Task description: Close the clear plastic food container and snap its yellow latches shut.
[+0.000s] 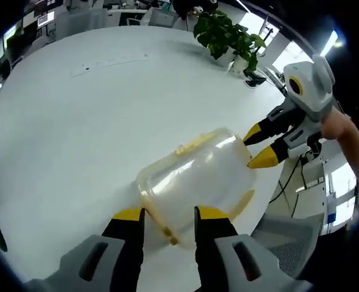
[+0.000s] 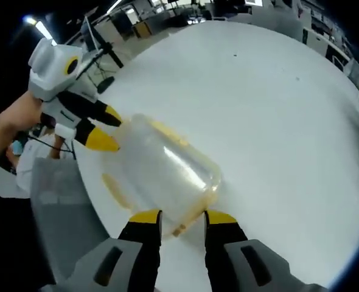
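- Straddling one short end of the clear container [image 1: 195,176], the left gripper [image 1: 169,214] has its yellow-tipped jaws parted, one on each side of the yellow latch [image 1: 161,222] at that end; whether the tips press on the plastic or only flank it cannot be told.
- The right gripper [image 2: 182,217] does the same at the opposite short end, jaws apart on either side of that end's latch [image 2: 181,229], with contact again unclear.
- In the left gripper view the right gripper comes in from the right, its tips at the container's far end; in the right gripper view the left gripper comes in from the left the same way.
- The container lies near the surface [image 1: 76,134] edge closest to the person, between the two grippers, with the lid seemingly seated on the body, so the closing step looks done or nearly so.
- The latch on the long side [image 1: 195,144] seems to lie flat along the rim, while another long-side latch [image 1: 245,202] appears to hang out over the surface, so it is judged not yet snapped; the state of the two end latches is too blurred to read.
- What seems left is pressing down the loose latches, likely starting with the ends.
- Farther off stand a potted plant [image 1: 227,38] at the far edge and a grey chair [image 1: 292,234] just past the near edge; nothing sits on the white surface close to the container to block the work.
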